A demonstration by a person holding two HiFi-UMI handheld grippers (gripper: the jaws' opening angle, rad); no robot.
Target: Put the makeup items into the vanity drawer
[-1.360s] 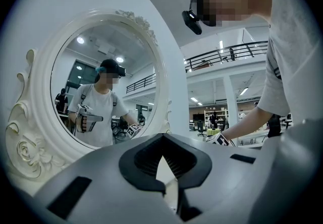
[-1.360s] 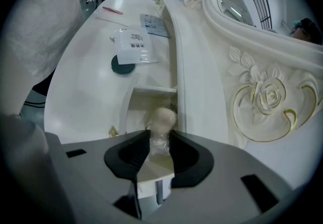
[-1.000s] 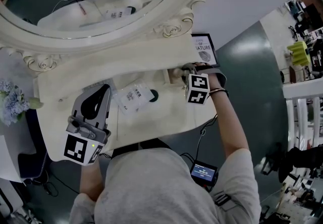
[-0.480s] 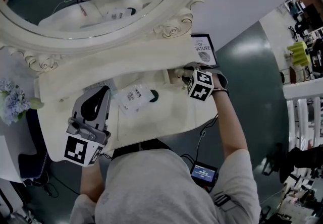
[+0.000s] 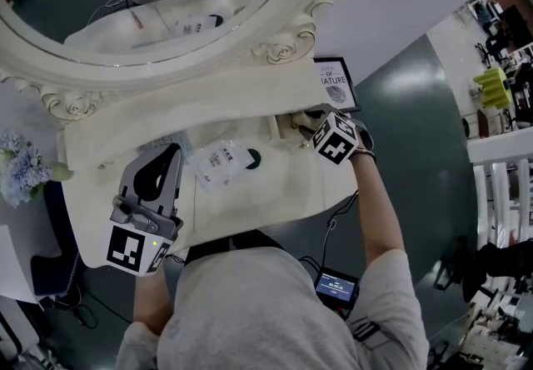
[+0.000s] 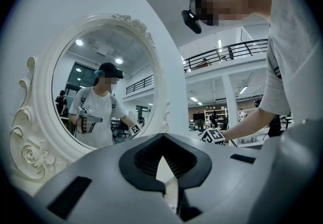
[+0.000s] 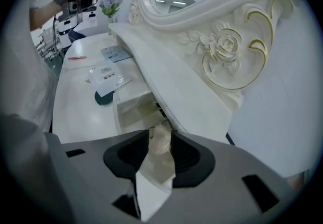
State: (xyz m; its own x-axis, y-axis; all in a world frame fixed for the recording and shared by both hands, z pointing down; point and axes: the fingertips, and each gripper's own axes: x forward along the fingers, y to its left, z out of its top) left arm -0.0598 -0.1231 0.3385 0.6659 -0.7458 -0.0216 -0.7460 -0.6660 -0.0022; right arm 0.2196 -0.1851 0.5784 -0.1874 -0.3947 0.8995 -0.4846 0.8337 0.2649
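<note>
**Makeup lies between the grippers, nearer my left; the drawer stands open at right.**
Left gripper (image 5: pixel 172 147), jaws together and empty, hangs over the cream vanity top (image 5: pixel 275 193) near its front left edge. Just right of it lies a clear labelled plastic packet (image 5: pixel 221 163), long axis roughly along that edge, with a dark round compact (image 5: pixel 253 158) touching it. At the back right, the right gripper (image 5: pixel 308 121) has its jaws opening around the knob (image 7: pixel 161 136) of the small open cream drawer (image 7: pixel 132 113).

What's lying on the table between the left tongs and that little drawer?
A clear packet with a dark round disc at its edge. The head view shows both.
</note>
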